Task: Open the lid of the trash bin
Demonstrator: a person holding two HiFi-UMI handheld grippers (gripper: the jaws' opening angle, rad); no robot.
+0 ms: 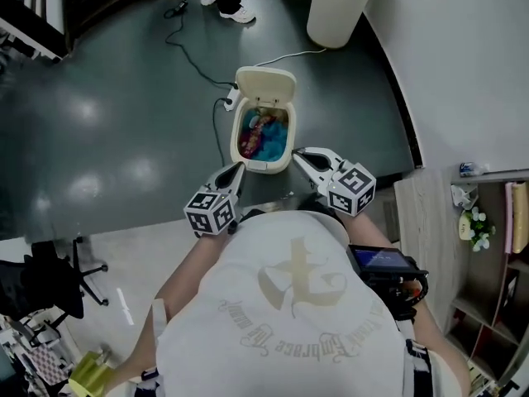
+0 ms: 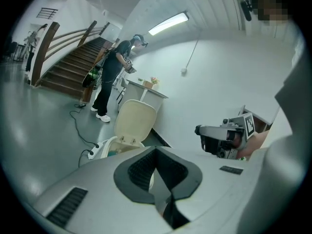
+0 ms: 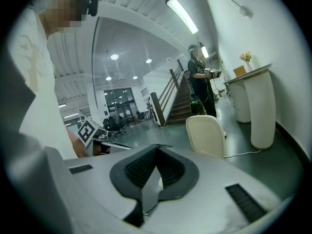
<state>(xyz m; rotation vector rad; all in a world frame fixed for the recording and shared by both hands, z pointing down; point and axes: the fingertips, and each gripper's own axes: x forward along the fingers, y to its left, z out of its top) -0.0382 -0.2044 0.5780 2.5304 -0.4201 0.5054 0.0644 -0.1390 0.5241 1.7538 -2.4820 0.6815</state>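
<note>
Black ribbed pads (image 2: 139, 172) of your left claw (image 2: 157, 152) meet at the tip with nothing between them; clenched, empty; right claw (image 3: 157, 152) reads the same in its own view, pads together on nothing. Head view: both claws are held low in front of your chest, tips pointing at the trash bin (image 1: 263, 166), near its front rim but apart from it. Bin stands on the dark floor (image 1: 124, 98); cream lid (image 1: 265, 85) upright on the far hinge, mouth open, coloured rubbish (image 1: 263, 133) showing inside; judged: opening step done, nothing left to lift. Outward: white power strip (image 1: 231, 99) just beside the bin's left rear; cable (image 1: 192, 56) trailing off across the floor.

Risks, judged: lid looks balanced near vertical; a knock on the front rim from either claw could rock the light bin and drop the lid shut; a step forward could snag the cable and pull the strip against the bin.
</note>
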